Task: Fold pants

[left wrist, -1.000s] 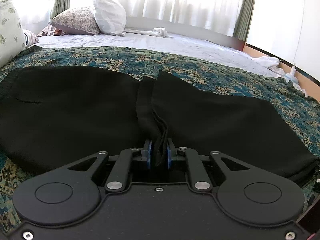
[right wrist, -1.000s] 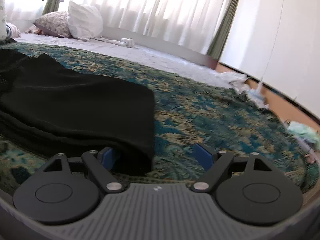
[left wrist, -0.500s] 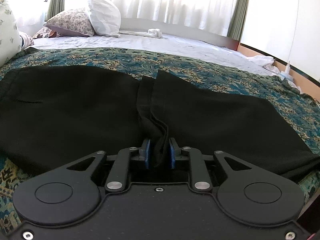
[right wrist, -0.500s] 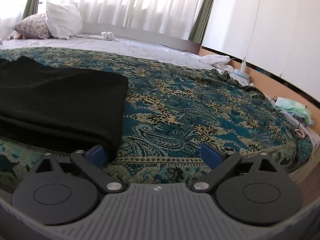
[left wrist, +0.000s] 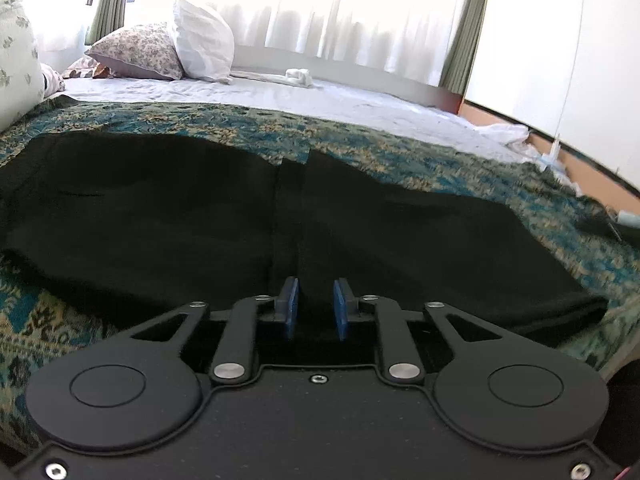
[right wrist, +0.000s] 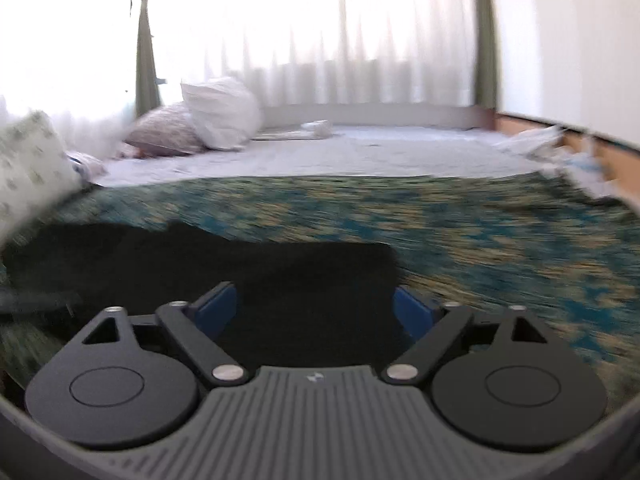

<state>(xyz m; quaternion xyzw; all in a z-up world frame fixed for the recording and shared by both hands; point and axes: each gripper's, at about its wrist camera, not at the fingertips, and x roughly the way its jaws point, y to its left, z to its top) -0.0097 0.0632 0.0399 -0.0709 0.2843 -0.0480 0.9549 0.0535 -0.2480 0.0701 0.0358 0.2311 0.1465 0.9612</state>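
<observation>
Across the bed's teal paisley patterned bedspread (left wrist: 460,168) our black fabric pants (left wrist: 160,216) lie lengthwise-folded, crosswise folds apparently remaining, left tongs (left wrist: 314,304) narrowly parted and empty, right tongs (right wrist: 316,312) wide.

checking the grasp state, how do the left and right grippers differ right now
The left gripper has its blue pads a narrow gap apart, with a fold of the black pants between them; the right gripper is spread wide, nothing pinched. The left view is sharp, the right view motion-blurred. Both point at the pants on the patterned bedspread.
</observation>
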